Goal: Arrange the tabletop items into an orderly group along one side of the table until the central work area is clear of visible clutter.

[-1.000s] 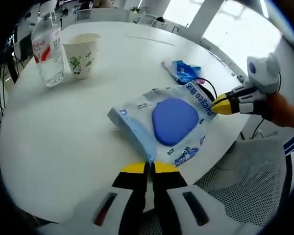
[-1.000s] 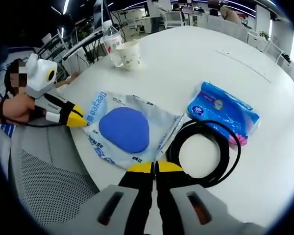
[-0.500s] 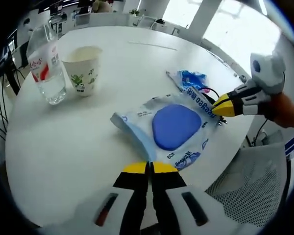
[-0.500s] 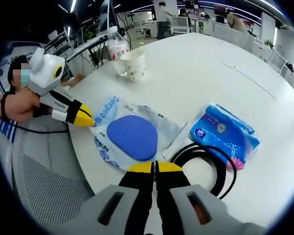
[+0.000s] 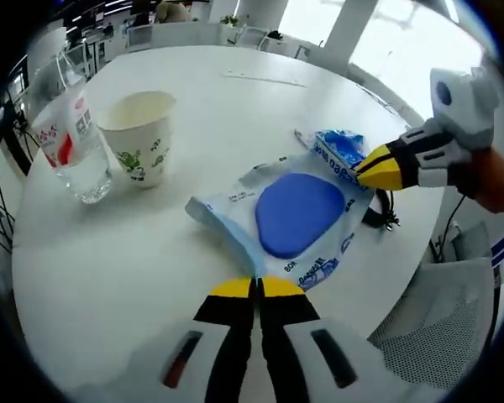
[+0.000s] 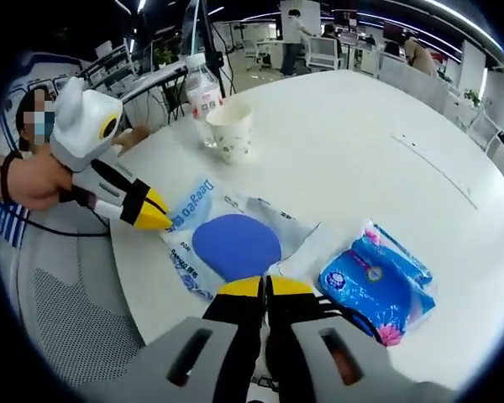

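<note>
We pinch opposite edges of the wipes pack [image 5: 298, 214], left gripper [image 5: 257, 287] and right gripper [image 6: 265, 286] both clamped on it. The paper cup [image 5: 140, 136] and water bottle [image 5: 67, 134] stand beyond, tissue packet [image 6: 375, 280] just beside.

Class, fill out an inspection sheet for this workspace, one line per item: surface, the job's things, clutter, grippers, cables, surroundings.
Surface: round white table, mostly bare at its far side.
Job's things: wipes pack with blue lid near the table edge; blue tissue packet beside it; paper cup next to water bottle, both upright.
Clutter: nothing seen beyond these.
Grippers: left hand-held gripper and right hand-held gripper, each shut on an opposite edge of the wipes pack.
Cables: black cable looped under the tissue packet.
Surroundings: mesh chair by the table; office desks behind.
</note>
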{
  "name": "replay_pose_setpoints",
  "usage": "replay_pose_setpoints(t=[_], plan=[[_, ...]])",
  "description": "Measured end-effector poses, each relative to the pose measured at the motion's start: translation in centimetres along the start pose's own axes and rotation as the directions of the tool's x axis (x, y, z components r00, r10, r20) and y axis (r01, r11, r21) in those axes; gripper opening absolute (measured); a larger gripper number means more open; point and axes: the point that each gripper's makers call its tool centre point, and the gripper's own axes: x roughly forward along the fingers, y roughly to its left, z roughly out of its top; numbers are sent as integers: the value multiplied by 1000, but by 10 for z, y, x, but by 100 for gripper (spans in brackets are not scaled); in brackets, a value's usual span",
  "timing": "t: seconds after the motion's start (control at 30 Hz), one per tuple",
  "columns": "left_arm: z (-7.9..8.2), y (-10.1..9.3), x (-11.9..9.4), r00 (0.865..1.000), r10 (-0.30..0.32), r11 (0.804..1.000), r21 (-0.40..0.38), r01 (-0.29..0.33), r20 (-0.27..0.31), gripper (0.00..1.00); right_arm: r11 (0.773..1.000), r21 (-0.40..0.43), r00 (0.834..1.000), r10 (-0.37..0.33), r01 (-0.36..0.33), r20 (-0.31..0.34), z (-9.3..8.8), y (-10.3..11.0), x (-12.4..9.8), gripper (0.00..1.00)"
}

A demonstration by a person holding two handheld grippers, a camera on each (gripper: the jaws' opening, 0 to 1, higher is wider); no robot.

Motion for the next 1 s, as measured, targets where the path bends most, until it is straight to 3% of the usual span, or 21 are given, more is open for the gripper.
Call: replay_pose_setpoints(t=[0.6,1.0], plan=[[16,11,12,1000,29,999,-17,-28,7,0,1000,27,1000,-1,1,-15,4,-25,22,0],[25,12,22,1000,29,999,-20,-29,6,0,996,68,998,-57,58,-13,4,-57,15,0]])
